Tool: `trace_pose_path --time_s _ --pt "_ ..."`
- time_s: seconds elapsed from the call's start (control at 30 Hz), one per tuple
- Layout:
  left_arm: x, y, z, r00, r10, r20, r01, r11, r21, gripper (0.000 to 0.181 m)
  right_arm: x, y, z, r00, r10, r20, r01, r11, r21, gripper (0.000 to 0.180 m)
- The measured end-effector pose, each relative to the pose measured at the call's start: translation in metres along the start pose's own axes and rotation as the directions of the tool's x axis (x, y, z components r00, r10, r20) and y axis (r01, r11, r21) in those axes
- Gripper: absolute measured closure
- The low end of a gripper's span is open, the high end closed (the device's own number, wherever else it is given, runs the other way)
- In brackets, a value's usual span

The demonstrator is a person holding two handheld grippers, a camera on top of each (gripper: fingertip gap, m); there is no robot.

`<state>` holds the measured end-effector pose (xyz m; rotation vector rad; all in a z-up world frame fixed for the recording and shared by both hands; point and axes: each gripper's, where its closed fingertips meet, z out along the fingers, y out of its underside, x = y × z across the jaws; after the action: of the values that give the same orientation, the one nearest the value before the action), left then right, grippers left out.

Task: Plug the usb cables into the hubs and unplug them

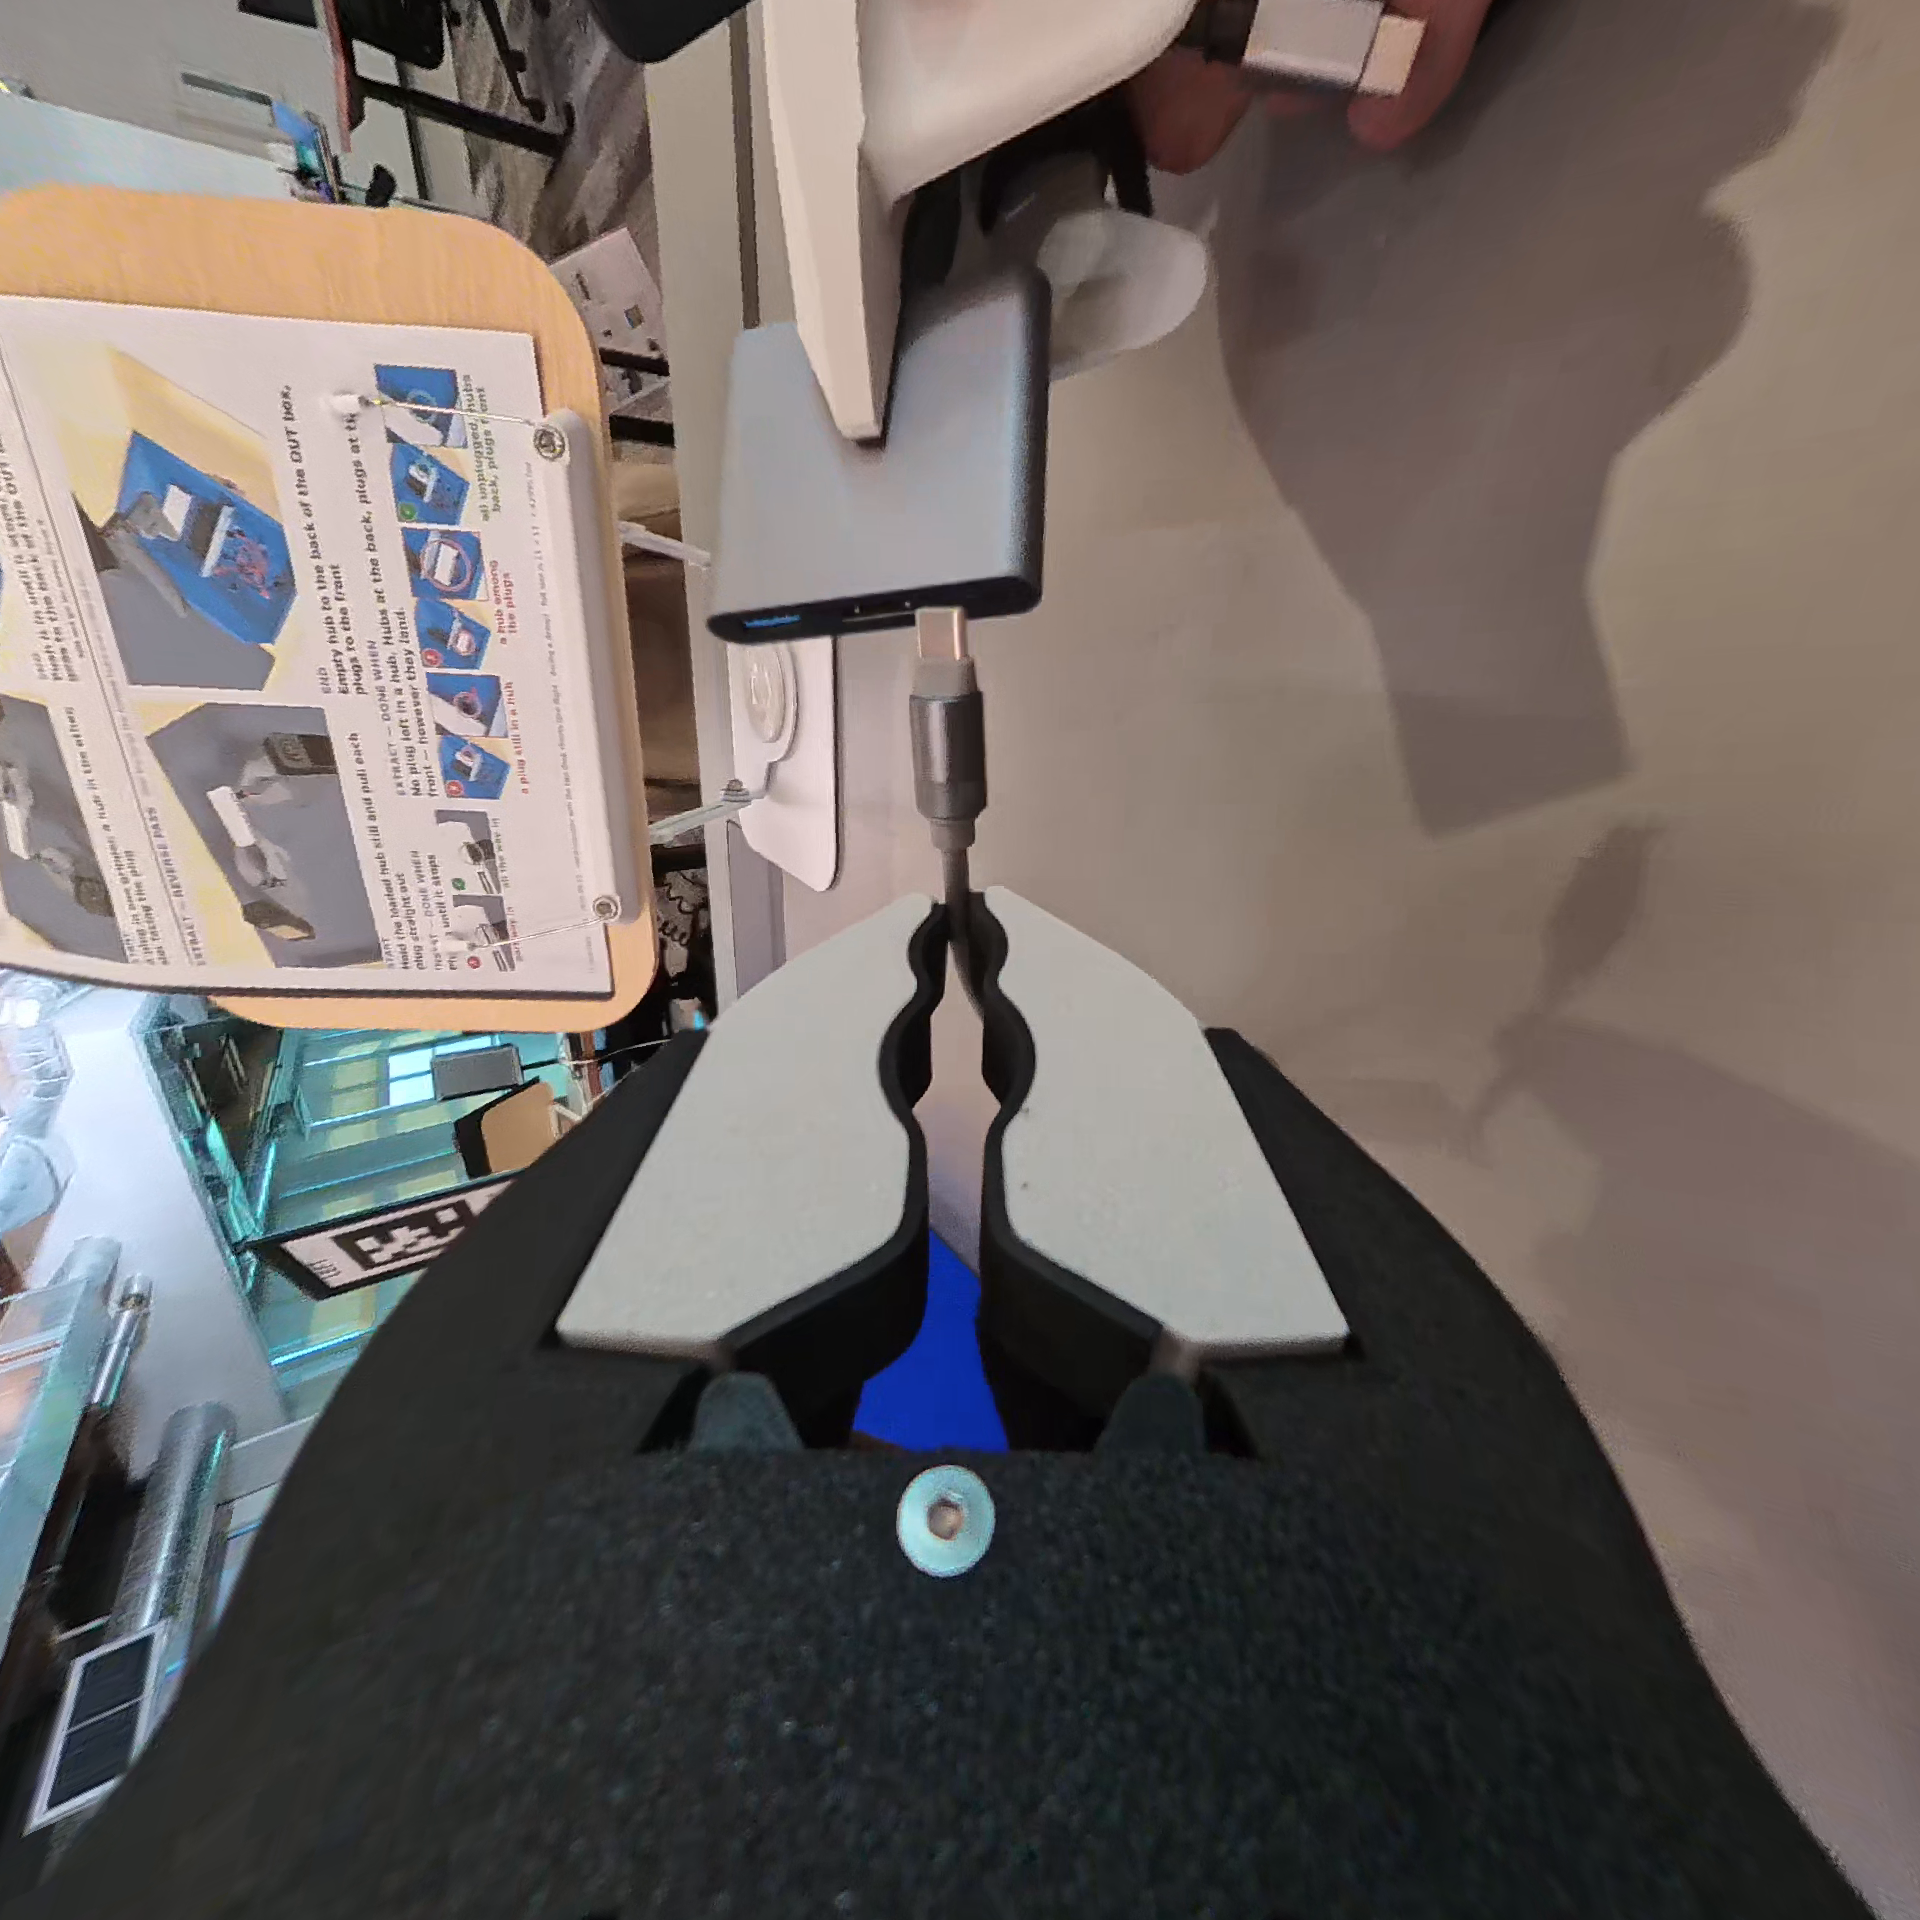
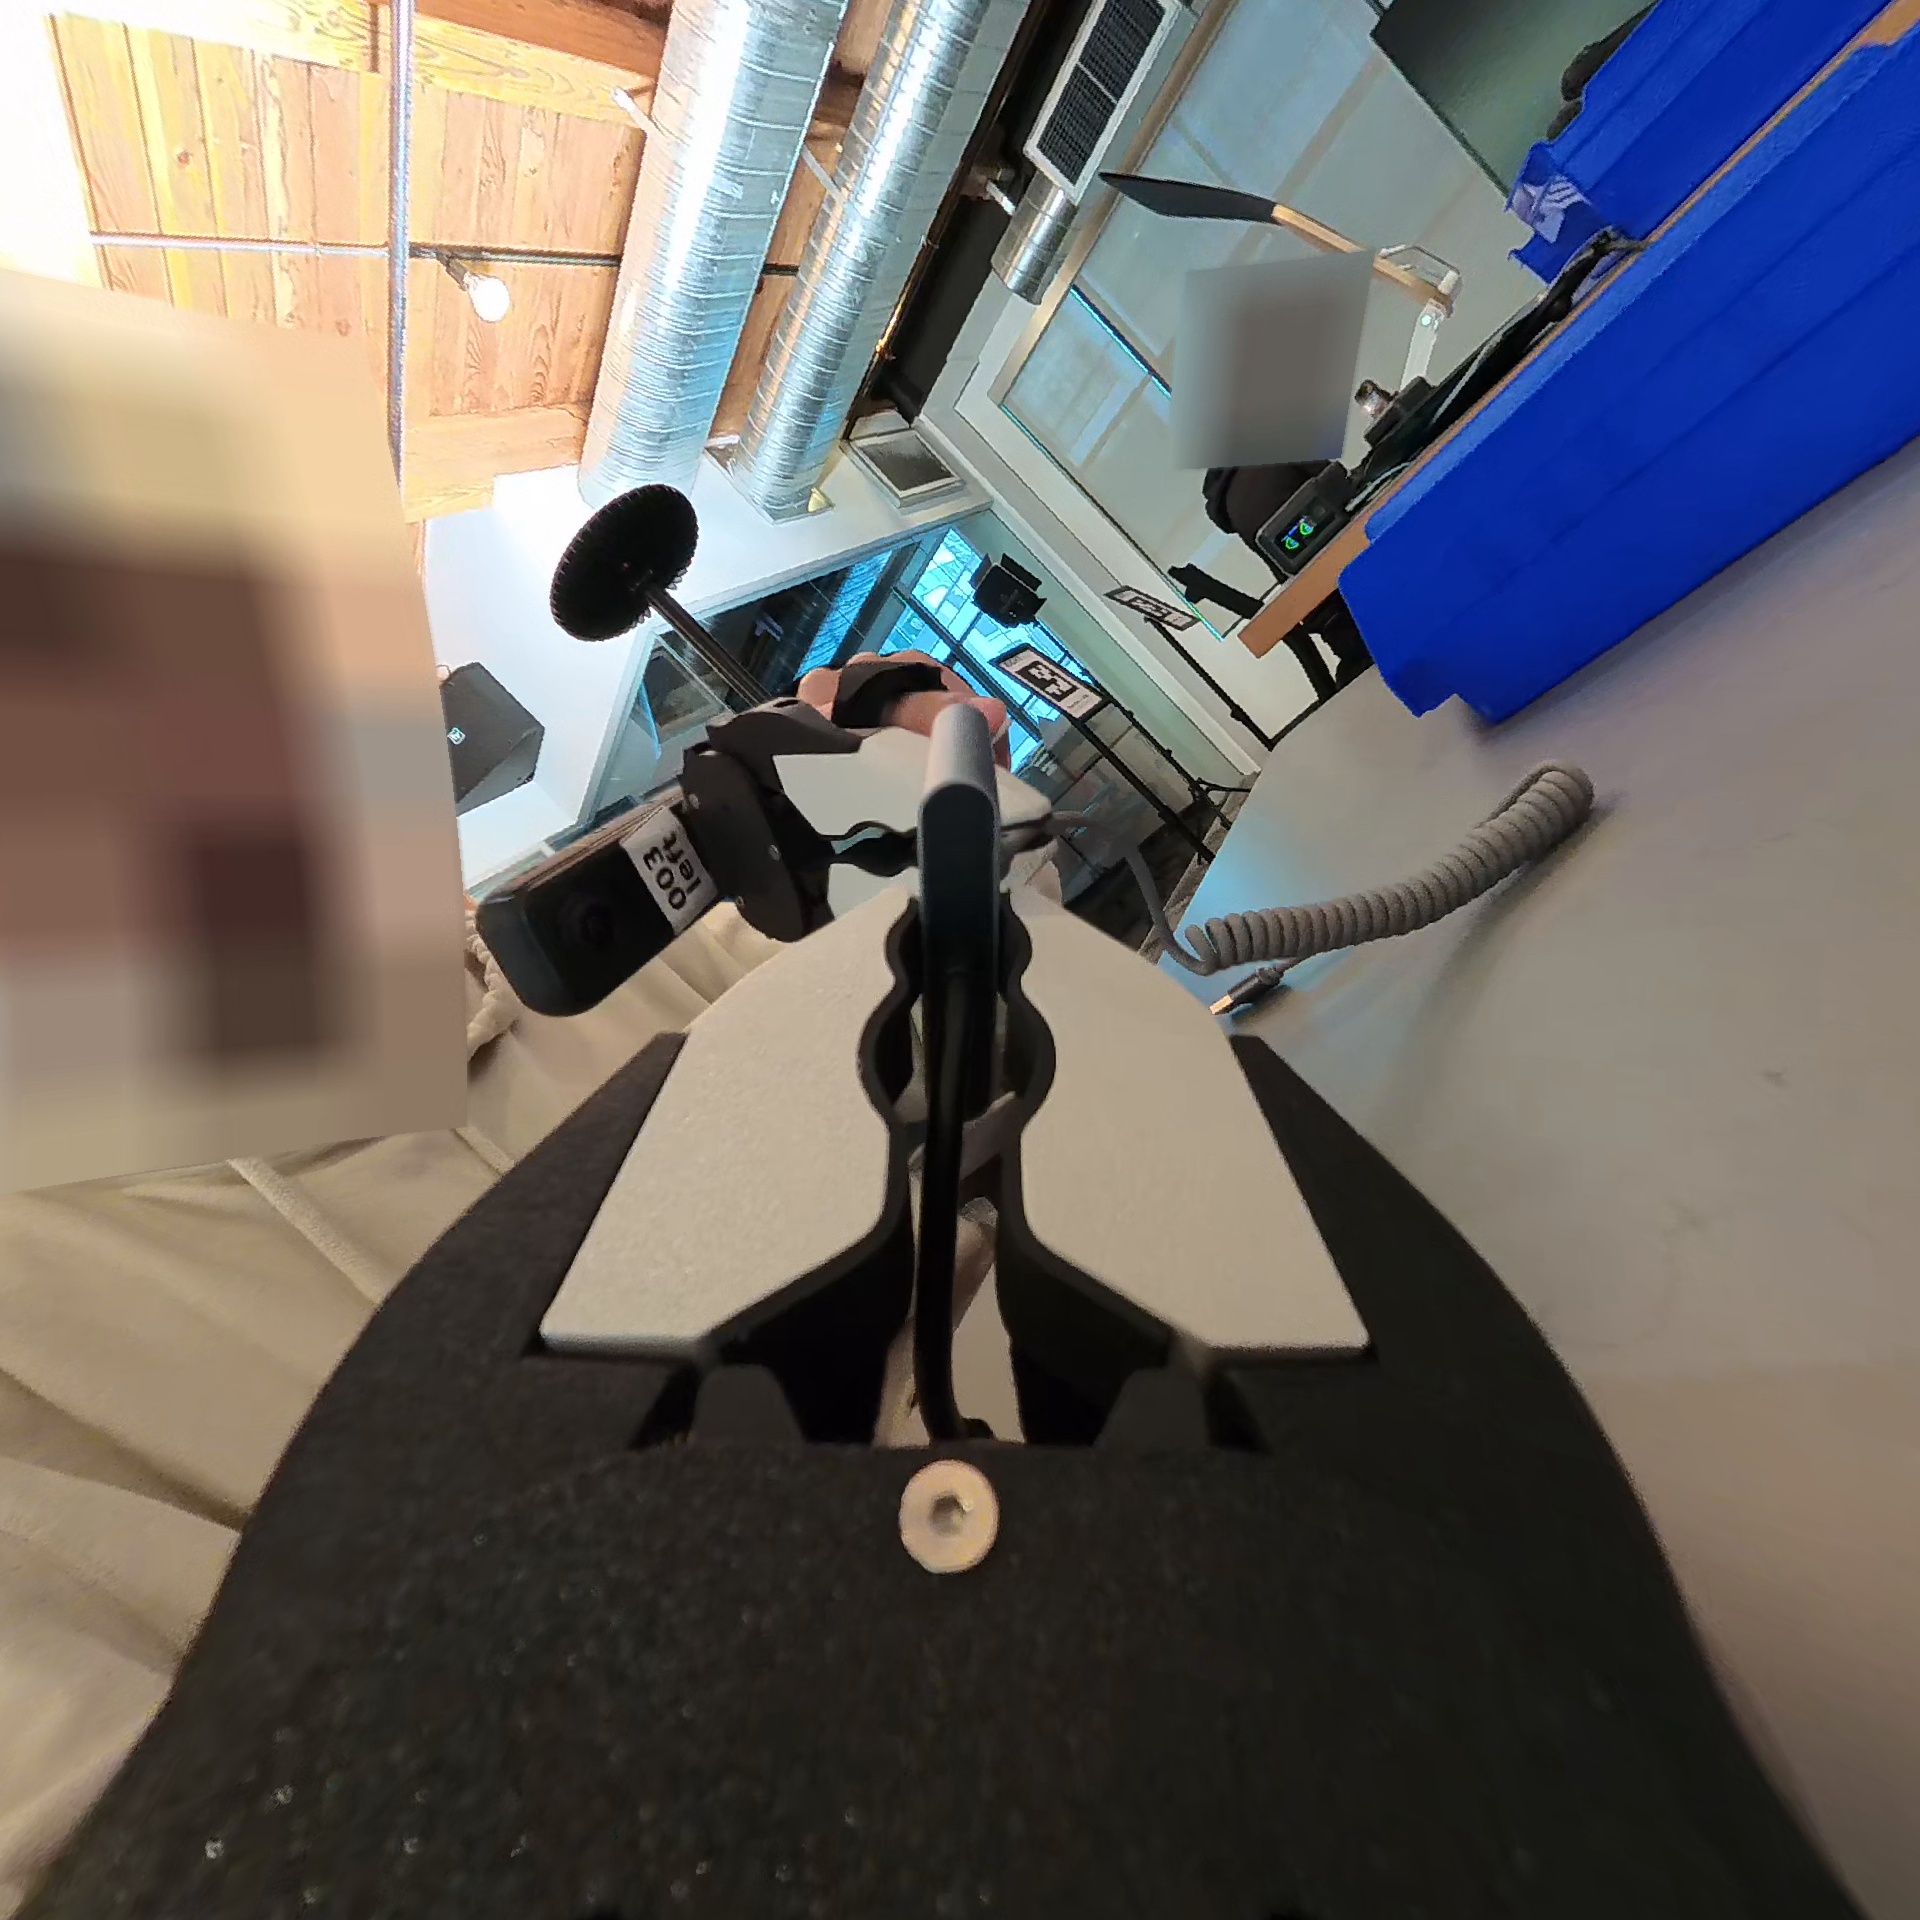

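In the left wrist view my left gripper (image 1: 961, 914) is shut on a grey braided USB cable (image 1: 957, 883). Its metal plug (image 1: 942, 649) points at the port edge of a flat grey hub (image 1: 883, 499), its tip touching or just at a slot. The right gripper's white fingers (image 1: 842, 208) hold that hub from above. In the right wrist view my right gripper (image 2: 956, 935) is shut on the grey hub (image 2: 961, 831), seen edge-on, with its black lead (image 2: 940, 1195) running back between the fingers. The left gripper (image 2: 831, 821) shows beyond the hub.
A wooden board with an instruction sheet (image 1: 312, 623) stands left of the hub. A coiled grey cable (image 2: 1403, 894) with a loose plug lies on the grey table (image 2: 1610, 1143). Blue bins (image 2: 1662, 416) stand at the table's far side. A hand holds a silver adapter (image 1: 1340, 47).
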<state>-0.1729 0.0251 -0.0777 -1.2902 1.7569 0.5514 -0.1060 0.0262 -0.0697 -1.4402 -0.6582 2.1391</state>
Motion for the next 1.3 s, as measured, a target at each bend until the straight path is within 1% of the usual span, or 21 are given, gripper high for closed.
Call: trace_pose_path --time_s 0.13,0.2,0.47,0.8,0.9,1.03,1.13,1.17,1.3 --pt "0.002 0.006 0.007 0.999 0.044 0.029 -0.042 0.997 -0.064 0.177 0.001 0.000 0.001 1.000 -0.003 -0.006 0.003 1.000 0.001 0.168" --pt "0.004 0.003 0.009 0.999 0.039 0.023 -0.037 0.998 -0.057 0.177 0.002 -0.001 0.001 1.000 -0.003 -0.013 0.003 1.000 0.004 0.167" --pt "0.005 0.005 0.014 0.996 0.076 0.046 -0.070 0.992 -0.108 0.177 0.005 -0.003 0.000 0.999 -0.013 -0.049 0.014 1.000 0.017 0.168" --pt "0.008 0.011 0.019 0.997 0.067 0.042 -0.061 0.990 -0.130 0.177 0.026 -0.003 -0.004 0.978 0.000 -0.211 0.004 1.000 0.018 0.167" --pt "0.008 0.010 0.021 0.998 0.043 0.052 -0.037 0.992 -0.119 0.177 0.028 -0.004 -0.006 0.977 0.023 -0.211 -0.017 0.999 0.032 0.167" --pt "0.017 0.009 0.029 0.998 -0.060 0.002 0.060 0.997 -0.048 0.176 0.029 -0.006 -0.008 0.976 0.035 -0.216 -0.026 0.999 0.043 0.167" --pt "0.027 0.002 0.034 0.987 -0.154 -0.047 0.157 0.985 0.069 0.176 0.037 -0.002 -0.008 0.964 0.054 -0.262 -0.050 0.998 0.023 0.168" --pt "0.032 0.002 0.036 0.979 -0.188 -0.084 0.195 0.977 0.089 0.177 0.040 0.000 -0.008 0.956 0.059 -0.287 -0.058 0.998 0.011 0.168" --pt "0.054 0.015 0.048 0.928 -0.294 -0.228 0.318 0.945 0.080 0.177 0.053 0.004 -0.018 0.905 0.057 -0.421 -0.075 0.997 -0.026 0.167"
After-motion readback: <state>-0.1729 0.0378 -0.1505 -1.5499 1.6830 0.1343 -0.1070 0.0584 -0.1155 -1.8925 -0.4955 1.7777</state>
